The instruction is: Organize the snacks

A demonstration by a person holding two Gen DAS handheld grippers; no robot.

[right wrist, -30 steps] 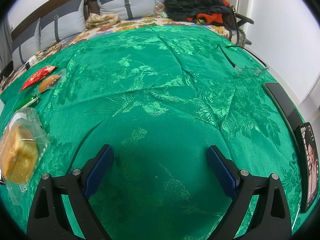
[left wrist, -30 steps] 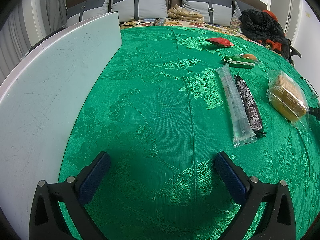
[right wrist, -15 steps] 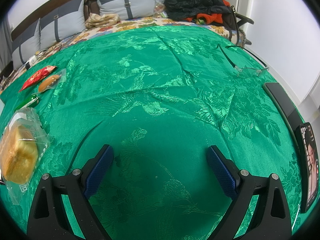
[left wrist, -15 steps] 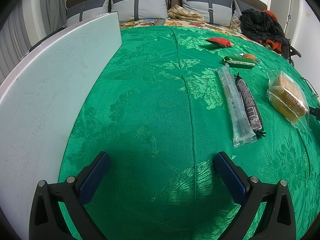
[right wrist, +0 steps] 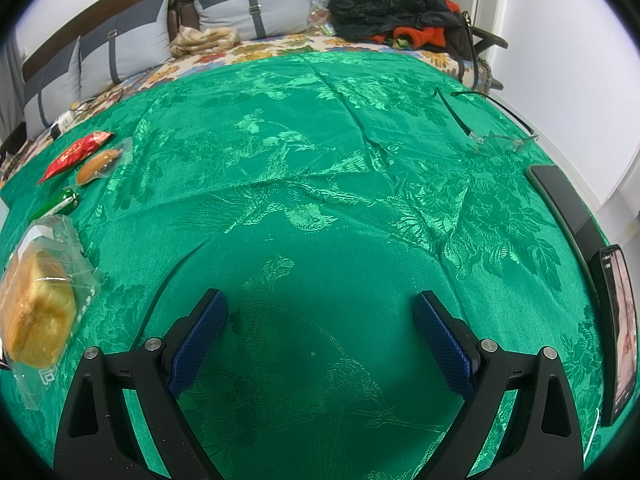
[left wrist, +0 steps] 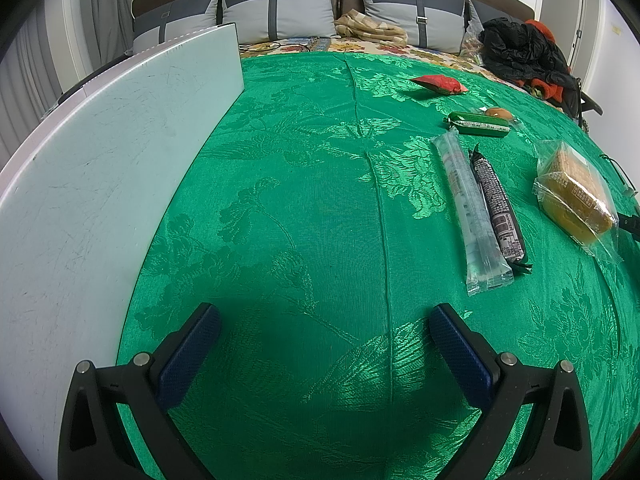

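Snacks lie on a green patterned cloth. In the left wrist view, to the right of centre, I see a long clear packet, a dark patterned stick beside it, a green tube, a small orange bun, a red packet and bagged bread. My left gripper is open over bare cloth, well short of them. In the right wrist view the bread, green tube, bun and red packet sit at the left. My right gripper is open and empty.
A large white board covers the left side. Glasses and two dark phones lie at the cloth's right edge. Grey pillows, a folded beige blanket and a heap of black and orange clothes are at the back.
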